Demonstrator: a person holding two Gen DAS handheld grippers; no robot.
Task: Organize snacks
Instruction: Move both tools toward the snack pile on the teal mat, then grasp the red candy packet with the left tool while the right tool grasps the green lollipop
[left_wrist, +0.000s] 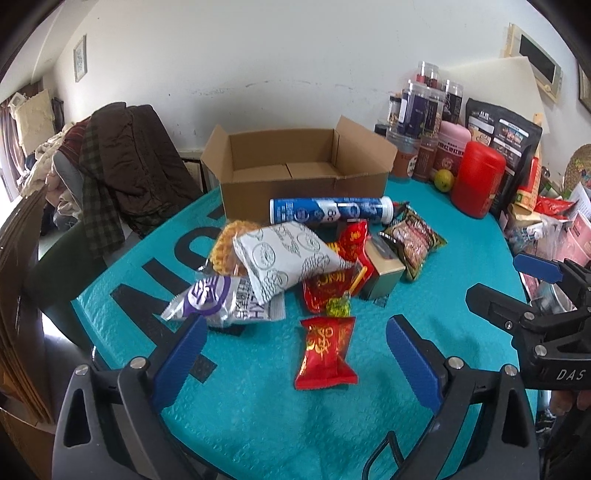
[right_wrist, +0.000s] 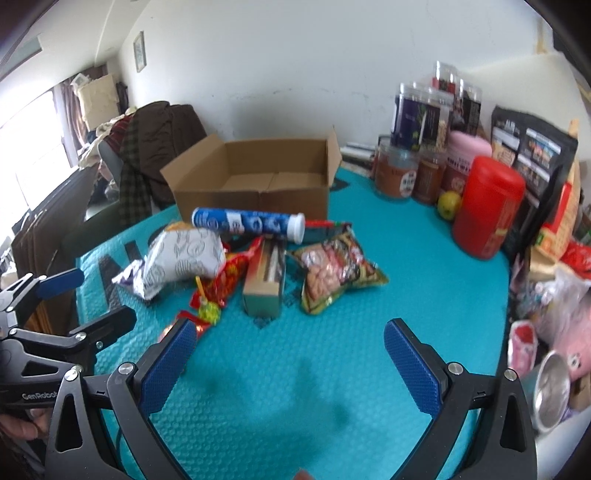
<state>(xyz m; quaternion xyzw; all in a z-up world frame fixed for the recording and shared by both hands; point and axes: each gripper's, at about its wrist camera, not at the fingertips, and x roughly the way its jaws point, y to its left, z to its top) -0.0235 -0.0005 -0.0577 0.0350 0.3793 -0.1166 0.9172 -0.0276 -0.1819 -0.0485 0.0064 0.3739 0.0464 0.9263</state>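
Snacks: a loose heap of crinkled foil and paper packets at mid-frame, on the teal mat (left_wrist: 258, 406), none of them in the box.
Cardboard box (left_wrist: 295, 173): one plain brown corrugated carton, flaps up, inside bare, standing just behind the heap in the upper centre.
Tube (left_wrist: 328, 210): one smooth blue-and-white cylinder with a white cap, lying on its side against the box front.
White packet (left_wrist: 284, 254): one puffed paper-look pillow bag with line drawings, resting on top of the heap.
Red packet (left_wrist: 325, 350): one glossy red foil packet with gold print, lying alone nearest my left tool; more red wrappers sit in the heap, count unclear.
Small box (right_wrist: 264, 280): one rectangular carton, lying beside the sausage-print packet (right_wrist: 332, 273).
Mat: teal, with a bubbled texture and large black letters.
My left gripper (left_wrist: 295, 358): released, blue ribbed pads wide apart on either side of the red packet, not touching it.
My right gripper (right_wrist: 291, 362): released, pads wide apart over bare mat, nothing between them.
Left view only: red packet in full, purple-and-silver packet (left_wrist: 221, 299), and my right tool at the right edge.
Right view only: steel cup (right_wrist: 554, 391) at the lower right, and my left tool at the left edge.
Background: jars and one red canister (left_wrist: 478, 181) at the upper right.
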